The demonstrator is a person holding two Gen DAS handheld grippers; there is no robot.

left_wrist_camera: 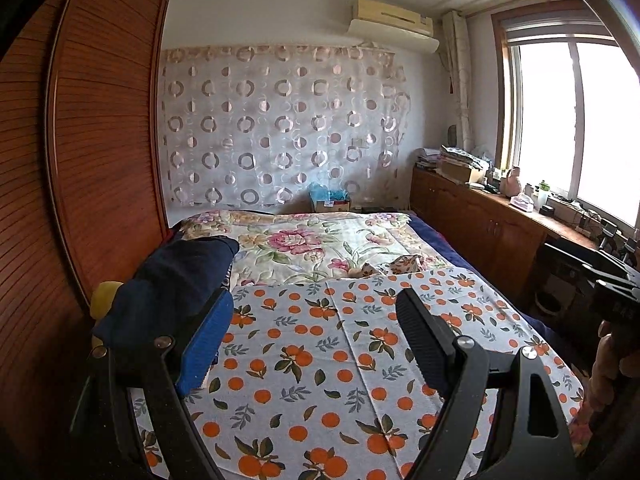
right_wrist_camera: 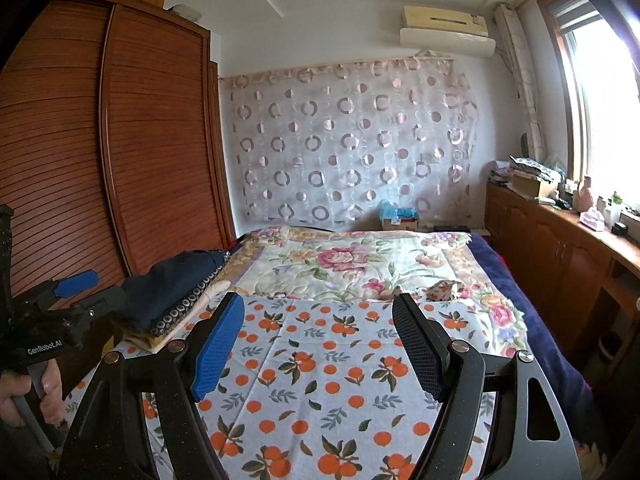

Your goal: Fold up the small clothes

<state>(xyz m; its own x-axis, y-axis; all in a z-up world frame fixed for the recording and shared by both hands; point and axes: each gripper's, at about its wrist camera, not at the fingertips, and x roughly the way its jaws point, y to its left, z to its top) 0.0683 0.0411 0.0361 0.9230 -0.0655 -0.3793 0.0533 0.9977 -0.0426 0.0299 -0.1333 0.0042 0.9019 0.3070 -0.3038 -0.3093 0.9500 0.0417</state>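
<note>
Far left of both views: wooden wardrobe (right_wrist_camera: 120, 140). Just right of it, at mid-left, a stack of folded clothes (right_wrist_camera: 172, 292) lies on the bed's (right_wrist_camera: 520, 280) left edge, dark blue piece on top. Centre, lower frame: orange-print cloth (left_wrist_camera: 320, 360) spread flat on the bed. Left claw (left_wrist_camera: 316, 336) hangs over it, jaws wide apart, nothing between them. Right claw (right_wrist_camera: 320, 344) likewise gapes empty above the cloth. Mid-right: small crumpled patterned garment (right_wrist_camera: 444, 288) on the floral quilt (right_wrist_camera: 340, 264). Far right: cluttered bench (right_wrist_camera: 560, 216) under the window.
</note>
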